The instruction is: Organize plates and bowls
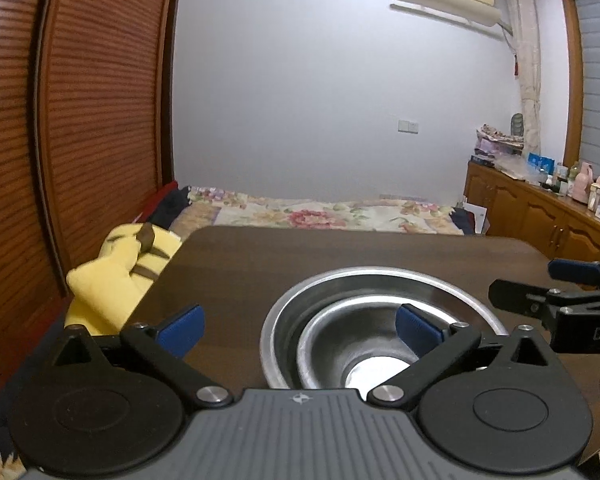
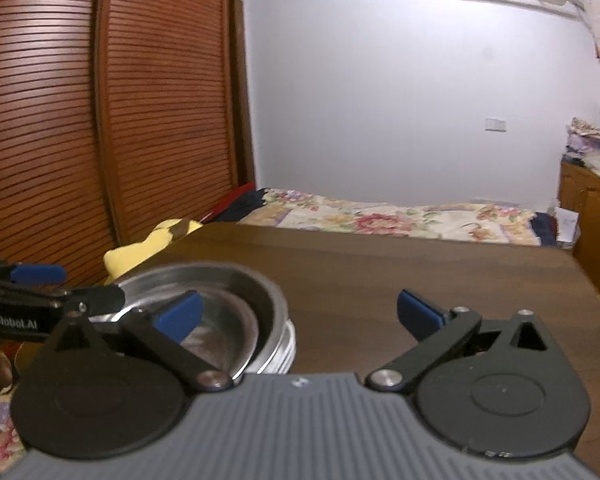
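A small steel bowl (image 1: 356, 344) sits nested inside a larger steel bowl (image 1: 432, 292) on the dark wooden table (image 1: 260, 256). My left gripper (image 1: 300, 330) is open and empty just above the near left rim of the bowls; its right pad hangs over the small bowl. My right gripper (image 2: 300, 316) is open and empty, right of the stacked bowls (image 2: 236, 300); its left pad is over the bowl's inside. Each gripper shows at the edge of the other's view: the right one in the left wrist view (image 1: 556, 292), the left one in the right wrist view (image 2: 36, 284).
A yellow plush toy (image 1: 120, 268) lies off the table's left edge beside the brown louvred wardrobe (image 1: 80, 120). A bed with a floral cover (image 1: 324, 212) lies beyond the table. A wooden cabinet (image 1: 540, 208) with bottles stands at the right.
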{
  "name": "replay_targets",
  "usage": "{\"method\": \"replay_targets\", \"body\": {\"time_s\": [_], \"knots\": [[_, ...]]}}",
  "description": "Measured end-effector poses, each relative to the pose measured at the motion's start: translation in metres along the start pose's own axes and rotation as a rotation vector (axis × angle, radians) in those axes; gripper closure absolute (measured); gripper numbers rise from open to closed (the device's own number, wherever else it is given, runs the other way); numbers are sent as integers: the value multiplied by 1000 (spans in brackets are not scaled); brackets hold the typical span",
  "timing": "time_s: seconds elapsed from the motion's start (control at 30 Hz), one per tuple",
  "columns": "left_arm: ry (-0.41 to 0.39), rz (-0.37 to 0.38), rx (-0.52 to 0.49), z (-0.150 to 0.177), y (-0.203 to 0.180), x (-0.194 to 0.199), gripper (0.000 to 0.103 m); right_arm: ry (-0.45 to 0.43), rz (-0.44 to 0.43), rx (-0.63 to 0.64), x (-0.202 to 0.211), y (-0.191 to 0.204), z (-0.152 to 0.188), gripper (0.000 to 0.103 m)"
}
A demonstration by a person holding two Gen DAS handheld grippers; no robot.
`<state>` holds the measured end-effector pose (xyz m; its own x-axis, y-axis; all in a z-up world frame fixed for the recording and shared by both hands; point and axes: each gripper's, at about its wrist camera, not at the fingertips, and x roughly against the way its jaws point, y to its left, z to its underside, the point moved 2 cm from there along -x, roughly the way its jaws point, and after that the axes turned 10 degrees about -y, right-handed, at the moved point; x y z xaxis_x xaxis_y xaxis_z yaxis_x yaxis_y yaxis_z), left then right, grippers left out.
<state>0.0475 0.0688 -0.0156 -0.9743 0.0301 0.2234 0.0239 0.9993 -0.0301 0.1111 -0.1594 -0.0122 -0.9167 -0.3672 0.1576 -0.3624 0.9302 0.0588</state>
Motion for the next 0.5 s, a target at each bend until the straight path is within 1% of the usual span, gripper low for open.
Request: {"method": "replay_targets", "body": {"time_s": [0.13, 0.3, 0.5], "knots": [[-3, -5, -16, -11, -8, 1, 0, -31, 47, 17, 12, 1, -13, 0], [-22, 20, -35, -23, -20, 4, 0, -38, 99, 0, 23, -5, -24, 0], [-28, 49, -25, -34, -30, 10, 0, -42, 159, -10, 35, -16, -32, 0]]}}
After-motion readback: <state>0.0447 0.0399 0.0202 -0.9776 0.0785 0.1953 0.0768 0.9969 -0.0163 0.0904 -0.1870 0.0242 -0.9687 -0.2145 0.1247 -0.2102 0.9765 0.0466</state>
